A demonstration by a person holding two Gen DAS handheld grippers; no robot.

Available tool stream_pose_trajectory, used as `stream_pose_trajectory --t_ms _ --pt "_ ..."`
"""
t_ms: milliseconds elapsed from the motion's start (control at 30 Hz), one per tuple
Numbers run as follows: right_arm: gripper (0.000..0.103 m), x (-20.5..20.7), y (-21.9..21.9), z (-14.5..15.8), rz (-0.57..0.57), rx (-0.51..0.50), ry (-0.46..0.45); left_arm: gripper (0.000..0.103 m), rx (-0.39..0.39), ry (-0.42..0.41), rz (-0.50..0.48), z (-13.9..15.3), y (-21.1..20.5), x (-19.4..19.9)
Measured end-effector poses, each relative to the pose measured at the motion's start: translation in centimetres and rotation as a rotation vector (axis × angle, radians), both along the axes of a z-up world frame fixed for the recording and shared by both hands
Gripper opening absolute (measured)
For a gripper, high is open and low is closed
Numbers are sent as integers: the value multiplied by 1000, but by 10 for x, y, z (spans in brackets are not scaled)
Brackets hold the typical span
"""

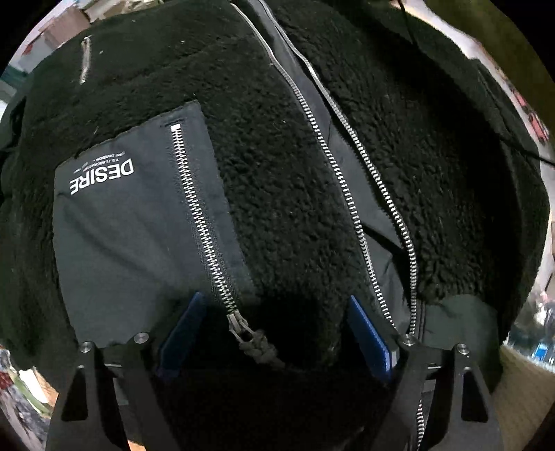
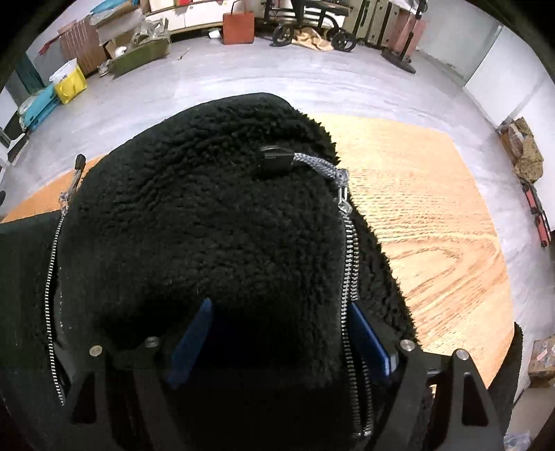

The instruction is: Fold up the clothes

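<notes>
A black fleece jacket (image 1: 277,173) fills the left wrist view, lying front side up with its main zipper (image 1: 347,194) undone. A smooth chest pocket (image 1: 131,225) carries white lettering and its own zipper. My left gripper (image 1: 275,333) points down at the jacket beside that pocket's zip pull (image 1: 242,329); its blue pads (image 1: 184,333) stand wide apart on the fleece. In the right wrist view a mound of the jacket (image 2: 208,225) with a grey cord pull (image 2: 322,166) bulges between my right gripper's (image 2: 277,340) spread pads (image 2: 367,336).
The jacket lies on a round light wooden table (image 2: 433,225) with bare wood to the right. Beyond its edge is grey floor with a red bag (image 2: 238,27), a yellow bag (image 2: 69,83), cardboard boxes (image 2: 83,45) and a wheeled cart (image 2: 312,31).
</notes>
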State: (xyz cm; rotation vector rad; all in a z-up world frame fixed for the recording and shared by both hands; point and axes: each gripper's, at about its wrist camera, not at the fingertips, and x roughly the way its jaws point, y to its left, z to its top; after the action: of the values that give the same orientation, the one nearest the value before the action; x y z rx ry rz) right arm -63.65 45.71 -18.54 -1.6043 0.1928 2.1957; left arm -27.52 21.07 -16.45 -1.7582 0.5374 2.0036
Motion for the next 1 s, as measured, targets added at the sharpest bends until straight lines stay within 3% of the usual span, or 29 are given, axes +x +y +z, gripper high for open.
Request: stream_pose_trajectory --t_ms 100,167,200,300,433,500,567,633,767,867,933,967,1000 --pt "78 19 -18 7 80 9 43 86 36 30 17 1 -2 3" --pt "67 48 -32 20 147 -40 62 86 64 39 29 2 -4 4" --pt "67 75 -45 31 206 -52 95 86 81 40 37 3 -6 3" --pt "81 162 -74 60 371 -74 168 86 152 56 106 15 -18 2" --pt "82 288 -104 49 505 -139 96 85 246 143 260 51 -51 8" --pt "84 331 -125 35 497 -132 82 85 253 204 295 66 -68 20" --pt "88 373 -147 22 490 -125 68 85 251 199 322 64 -85 26" --pt "84 411 -166 10 482 -121 56 85 233 178 342 56 -92 31" --pt "83 426 -180 13 458 -134 58 87 168 178 382 14 -107 46" --pt "84 432 -182 19 411 -171 60 86 186 263 452 19 -106 62" --pt "74 441 -179 36 360 -265 87 85 249 238 461 35 -108 74" --pt "77 448 -179 46 353 -319 118 85 304 227 436 46 -108 80" --pt "89 456 -180 52 364 -355 149 84 358 232 420 61 -109 87"
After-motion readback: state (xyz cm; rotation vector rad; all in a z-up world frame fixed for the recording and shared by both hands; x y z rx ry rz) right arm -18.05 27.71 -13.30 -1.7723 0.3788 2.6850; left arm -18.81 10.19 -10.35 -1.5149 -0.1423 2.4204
